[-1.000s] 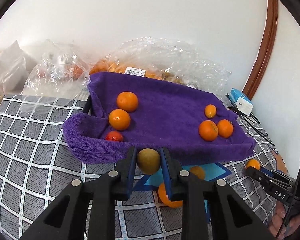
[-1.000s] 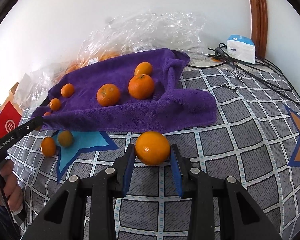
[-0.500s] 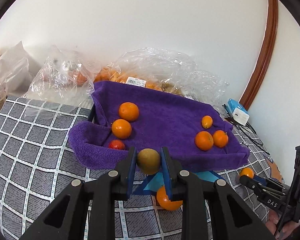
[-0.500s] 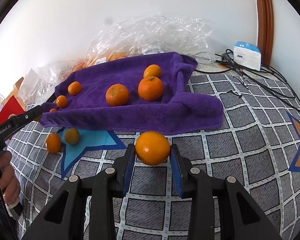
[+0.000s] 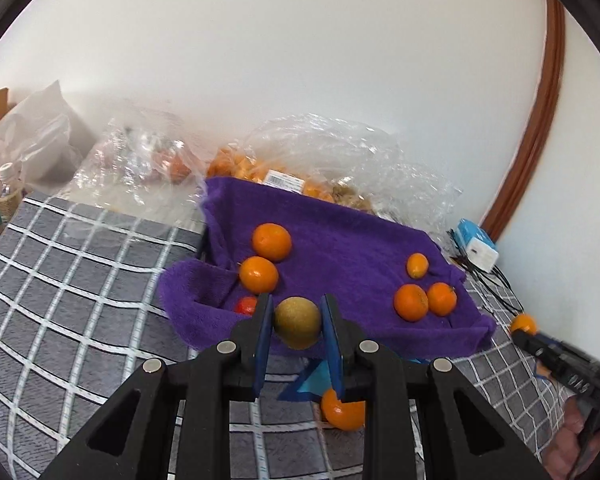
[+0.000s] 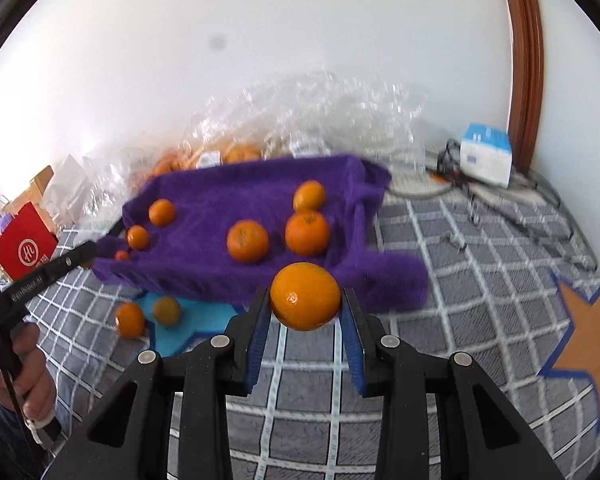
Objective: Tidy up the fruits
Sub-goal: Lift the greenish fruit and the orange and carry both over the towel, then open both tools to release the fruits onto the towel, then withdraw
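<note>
Gripping a brownish fruit (image 5: 297,322) and an orange (image 6: 305,296), both grippers (image 5: 296,332) (image 6: 305,320) hang just near of the purple towel (image 5: 340,248), which lies straight ahead.

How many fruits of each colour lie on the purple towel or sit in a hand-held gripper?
Orange fruits on the towel: 5
Red fruit on the towel: 1
Orange fruit in the right hand-held gripper: 1
Yellow-brown fruit in the left hand-held gripper: 1
Total: 8
</note>
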Demonstrator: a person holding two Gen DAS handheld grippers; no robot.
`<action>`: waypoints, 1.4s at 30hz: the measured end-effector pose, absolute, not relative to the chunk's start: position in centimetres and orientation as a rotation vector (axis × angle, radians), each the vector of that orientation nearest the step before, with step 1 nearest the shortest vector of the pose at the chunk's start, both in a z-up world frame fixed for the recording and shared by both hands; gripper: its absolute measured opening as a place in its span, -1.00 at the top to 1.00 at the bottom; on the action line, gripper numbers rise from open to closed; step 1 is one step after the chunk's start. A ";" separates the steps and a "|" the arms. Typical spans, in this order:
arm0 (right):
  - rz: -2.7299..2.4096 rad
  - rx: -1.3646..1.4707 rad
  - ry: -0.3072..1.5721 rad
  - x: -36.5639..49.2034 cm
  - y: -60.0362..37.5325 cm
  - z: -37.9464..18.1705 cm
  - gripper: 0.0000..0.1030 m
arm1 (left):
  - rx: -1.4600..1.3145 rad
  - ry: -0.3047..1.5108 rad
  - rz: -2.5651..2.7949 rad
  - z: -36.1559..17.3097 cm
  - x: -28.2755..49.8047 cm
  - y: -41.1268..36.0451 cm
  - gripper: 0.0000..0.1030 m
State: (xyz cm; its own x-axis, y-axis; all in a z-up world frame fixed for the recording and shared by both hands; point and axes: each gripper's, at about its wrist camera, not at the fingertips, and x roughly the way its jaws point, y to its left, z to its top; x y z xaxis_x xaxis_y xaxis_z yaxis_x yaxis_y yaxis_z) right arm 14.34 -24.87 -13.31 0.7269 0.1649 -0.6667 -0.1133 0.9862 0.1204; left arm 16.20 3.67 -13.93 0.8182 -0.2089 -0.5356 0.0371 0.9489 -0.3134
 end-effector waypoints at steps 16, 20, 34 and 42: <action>0.167 0.009 0.703 22.6 -23.4 -10.3 0.32 | -0.277 0.637 -0.052 -9.5 20.1 6.8 0.55; 0.179 0.022 0.739 25.2 -23.2 -11.1 0.32 | -0.262 0.647 -0.054 -8.8 22.0 6.8 0.55; 0.206 -0.008 0.944 31.0 -22.5 -17.7 0.32 | -0.236 0.775 -0.138 -11.1 27.9 3.5 0.55; 0.201 -0.008 0.956 31.2 -22.9 -18.8 0.33 | -0.195 0.895 -0.170 -14.3 29.7 0.8 0.55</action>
State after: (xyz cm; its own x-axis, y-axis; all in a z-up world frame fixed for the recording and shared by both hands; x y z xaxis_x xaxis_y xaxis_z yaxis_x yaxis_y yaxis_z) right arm 31.23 -22.86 -18.80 0.5600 0.1668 -0.8115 -0.1736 0.9814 0.0819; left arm 29.67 0.81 -14.34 0.6144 -0.2279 -0.7554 0.0654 0.9688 -0.2391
